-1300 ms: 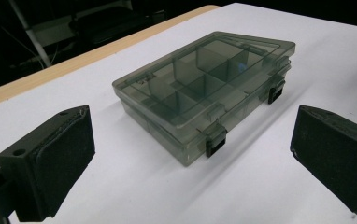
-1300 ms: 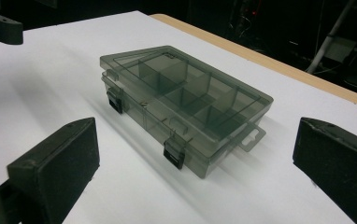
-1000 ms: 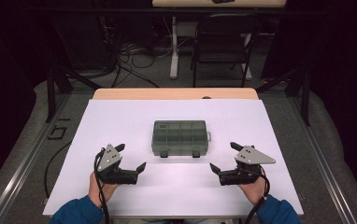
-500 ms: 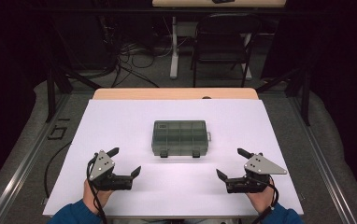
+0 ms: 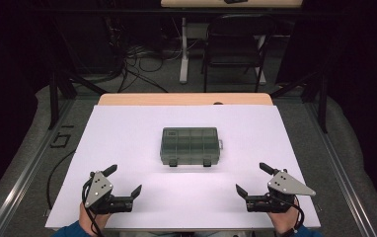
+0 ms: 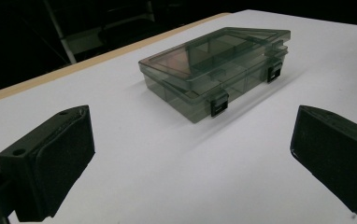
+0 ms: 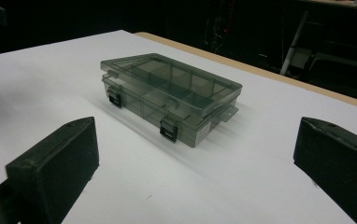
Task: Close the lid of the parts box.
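Observation:
A smoky transparent compartment box (image 5: pixel 190 146) lies shut in the middle of the white table (image 5: pixel 127 128), its two black latches facing the person. My left gripper (image 5: pixel 124 180) rests near the front left edge, open, jaws empty. My right gripper (image 5: pixel 255 178) sits near the front right edge, also open and empty. In the left gripper view the box (image 6: pixel 214 65) lies ahead and to the right, well beyond the gripper (image 6: pixel 190 149). In the right gripper view the box (image 7: pixel 169 95) lies ahead between the spread jaws, far from the gripper (image 7: pixel 195 154).
Bare wood (image 5: pixel 186 98) shows along the table's far edge. Beyond it stand a dark chair (image 5: pixel 236 47), a table leg (image 5: pixel 183 49) and floor cables (image 5: pixel 127 64). A rail (image 5: pixel 23 173) runs along the left side.
Both grippers have drawn back toward the front edge of the table and slightly outward, away from the box. The box has not moved.

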